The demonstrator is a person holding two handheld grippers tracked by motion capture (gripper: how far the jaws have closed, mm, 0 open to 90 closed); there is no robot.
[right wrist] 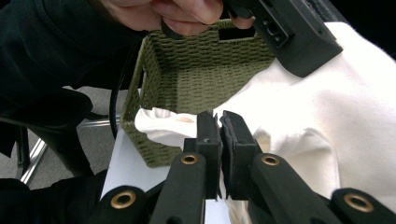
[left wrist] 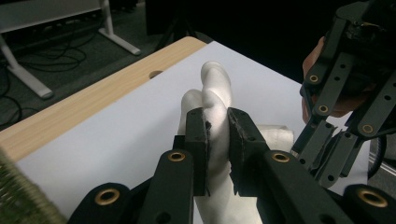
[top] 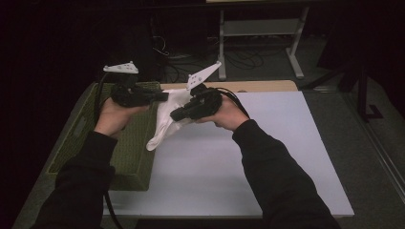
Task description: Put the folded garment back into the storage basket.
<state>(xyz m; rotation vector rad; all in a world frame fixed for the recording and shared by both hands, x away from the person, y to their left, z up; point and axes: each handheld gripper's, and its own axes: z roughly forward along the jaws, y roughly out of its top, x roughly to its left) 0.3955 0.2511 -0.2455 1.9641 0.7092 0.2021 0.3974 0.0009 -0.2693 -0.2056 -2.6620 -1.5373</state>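
Observation:
A white cloth [top: 168, 119] hangs in the air between my two grippers, above the seam between the green basket [top: 86, 138] and the white table top [top: 239, 157]. My left gripper [top: 165, 96] points right and is shut on the cloth's upper edge; in the left gripper view its pads pinch a thick white fold [left wrist: 217, 135]. My right gripper [top: 175, 114] points left and is shut on the cloth lower down; the cloth [right wrist: 327, 116] bulges to the right of its own closed jaws. A corner of the cloth [top: 152, 143] dangles over the basket's rim.
The woven green basket [right wrist: 201, 70] stands open at the table's left side. A strip of wooden table edge [top: 267, 86] runs behind the white top. Metal desk legs [top: 296, 47] and cables lie on the dark floor beyond. The person's dark sleeves [top: 282, 181] reach over the near table.

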